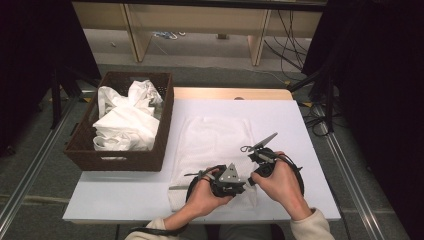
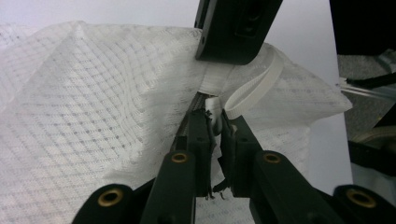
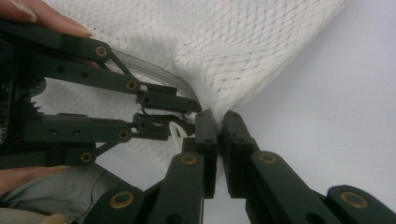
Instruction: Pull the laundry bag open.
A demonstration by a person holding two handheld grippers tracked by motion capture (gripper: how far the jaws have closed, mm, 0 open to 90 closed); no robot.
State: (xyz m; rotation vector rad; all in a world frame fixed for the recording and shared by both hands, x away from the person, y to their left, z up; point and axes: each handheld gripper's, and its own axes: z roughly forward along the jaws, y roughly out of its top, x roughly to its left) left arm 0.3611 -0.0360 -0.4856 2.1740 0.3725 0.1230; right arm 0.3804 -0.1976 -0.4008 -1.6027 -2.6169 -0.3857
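Note:
A white mesh bag (image 1: 215, 135) lies flat on the white table (image 1: 300, 130). Both grippers meet at its near right corner. My left gripper (image 1: 246, 184) points right; in the left gripper view its jaws (image 2: 215, 116) are shut on a small white tab by the bag's zipper, with a white loop (image 2: 254, 88) curling out beside them. My right gripper (image 1: 253, 176) comes in from the right, and in the right gripper view it (image 3: 217, 116) pinches the mesh edge (image 3: 224, 46). There the left gripper (image 3: 191, 111) sits just to the left, tips almost touching mine.
A dark wicker basket (image 1: 80, 150) full of crumpled white cloth (image 1: 125, 120) stands off the table's left edge. A wooden strip (image 1: 230, 93) runs along the far edge. Bare white table lies right of the bag and at the near left.

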